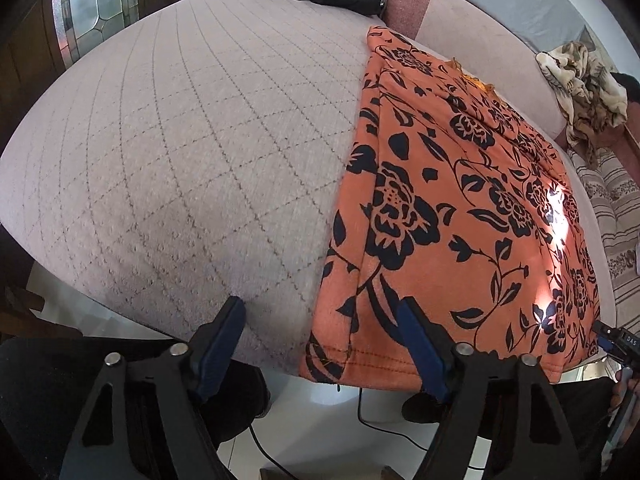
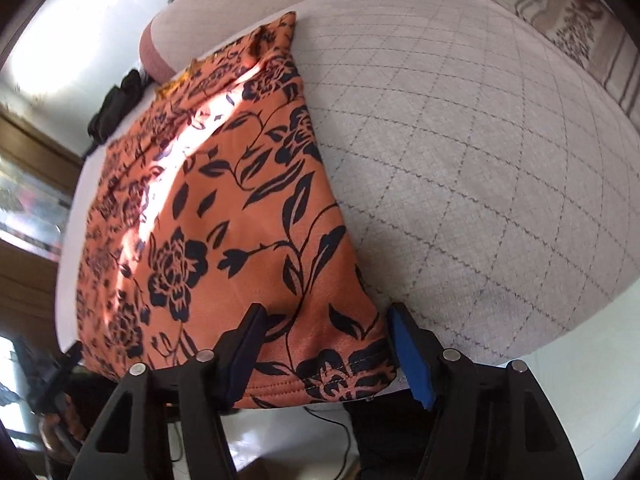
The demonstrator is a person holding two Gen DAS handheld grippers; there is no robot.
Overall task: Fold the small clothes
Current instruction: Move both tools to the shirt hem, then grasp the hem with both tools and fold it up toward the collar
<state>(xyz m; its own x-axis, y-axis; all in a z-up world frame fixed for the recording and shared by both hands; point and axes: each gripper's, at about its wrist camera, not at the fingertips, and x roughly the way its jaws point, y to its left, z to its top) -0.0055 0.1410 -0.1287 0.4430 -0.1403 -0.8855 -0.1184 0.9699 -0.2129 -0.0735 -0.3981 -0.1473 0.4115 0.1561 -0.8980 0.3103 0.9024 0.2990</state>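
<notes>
Orange knit garment with a black floral print [image 1: 460,208] lies flat on the pale quilted cushion [image 1: 192,160], its stitched hem at the near edge. Left gripper [image 1: 320,320] straddles the hem's left corner, right gripper [image 2: 324,328] the right corner; both sets of jaws stand partly open, pads not visibly pressing the cloth, nothing held. Judged step: taking hold of the hem. Next move calls for closing on both corners, then carrying them together toward the far edge.

Each gripper [image 1: 320,316] [image 2: 324,324] has black arms, silver screws, blue finger pads.
</notes>
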